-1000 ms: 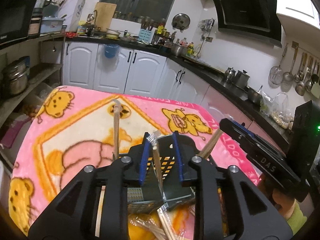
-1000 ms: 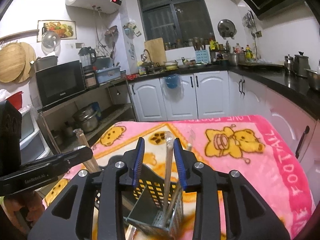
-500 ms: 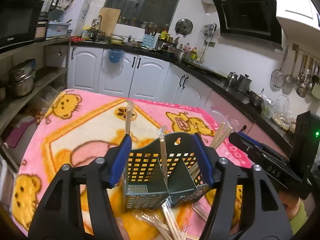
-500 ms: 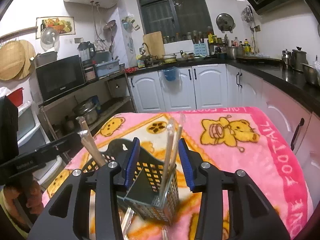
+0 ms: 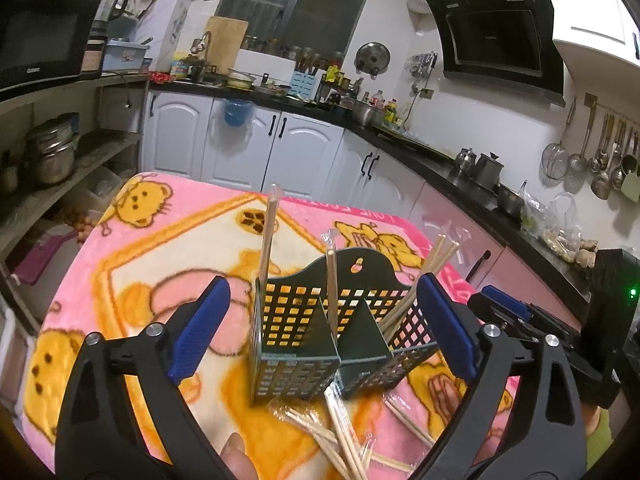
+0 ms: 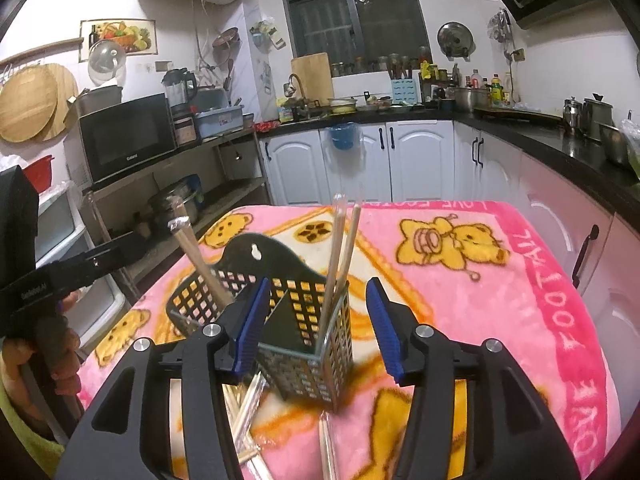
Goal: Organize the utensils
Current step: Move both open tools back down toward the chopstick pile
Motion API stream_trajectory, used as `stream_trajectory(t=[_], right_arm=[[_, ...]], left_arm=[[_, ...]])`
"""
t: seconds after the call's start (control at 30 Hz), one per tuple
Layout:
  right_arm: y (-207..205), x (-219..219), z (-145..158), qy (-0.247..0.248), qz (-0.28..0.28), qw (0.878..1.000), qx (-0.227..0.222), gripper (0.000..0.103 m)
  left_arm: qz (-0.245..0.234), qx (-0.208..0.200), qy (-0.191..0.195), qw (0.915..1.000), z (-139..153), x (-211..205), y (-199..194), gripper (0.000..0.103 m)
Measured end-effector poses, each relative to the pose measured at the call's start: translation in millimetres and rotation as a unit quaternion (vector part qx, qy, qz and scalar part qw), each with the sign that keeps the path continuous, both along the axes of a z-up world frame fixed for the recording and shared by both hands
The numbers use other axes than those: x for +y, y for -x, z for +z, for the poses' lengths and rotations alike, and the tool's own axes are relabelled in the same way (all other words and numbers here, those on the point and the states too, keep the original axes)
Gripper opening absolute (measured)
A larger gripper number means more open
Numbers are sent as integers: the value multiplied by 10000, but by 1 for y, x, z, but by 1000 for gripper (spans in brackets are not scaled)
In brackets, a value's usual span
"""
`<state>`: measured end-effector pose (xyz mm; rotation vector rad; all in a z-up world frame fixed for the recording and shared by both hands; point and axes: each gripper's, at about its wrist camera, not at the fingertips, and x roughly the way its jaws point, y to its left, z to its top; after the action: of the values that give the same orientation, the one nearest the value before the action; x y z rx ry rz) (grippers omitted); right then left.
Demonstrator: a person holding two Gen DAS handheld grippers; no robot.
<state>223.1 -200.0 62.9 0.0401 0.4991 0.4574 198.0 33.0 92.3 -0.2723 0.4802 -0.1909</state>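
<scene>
The left gripper (image 5: 324, 324) and right gripper (image 6: 316, 324) (jaws just opening) stand empty around the utensil caddy (image 5: 320, 336). Wrapped chopsticks (image 5: 267, 236) stand inside it.

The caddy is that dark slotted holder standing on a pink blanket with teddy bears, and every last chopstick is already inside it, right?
Not every one. The caddy does stand on the pink blanket and holds some chopsticks, but the left wrist view shows loose chopsticks lying on the blanket in front of it.
</scene>
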Motion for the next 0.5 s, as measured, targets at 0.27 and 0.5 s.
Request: stream_trajectory(t=[0.27,0.5], right_arm=[[16,-2,-6,96,50,9999,26,51],[28,-2,-12,181,101,9997,94,52]], left_arm=[[45,51,-39,10000,-7,-3,13,92],[68,166,21,9998,-16,0,22,92]])
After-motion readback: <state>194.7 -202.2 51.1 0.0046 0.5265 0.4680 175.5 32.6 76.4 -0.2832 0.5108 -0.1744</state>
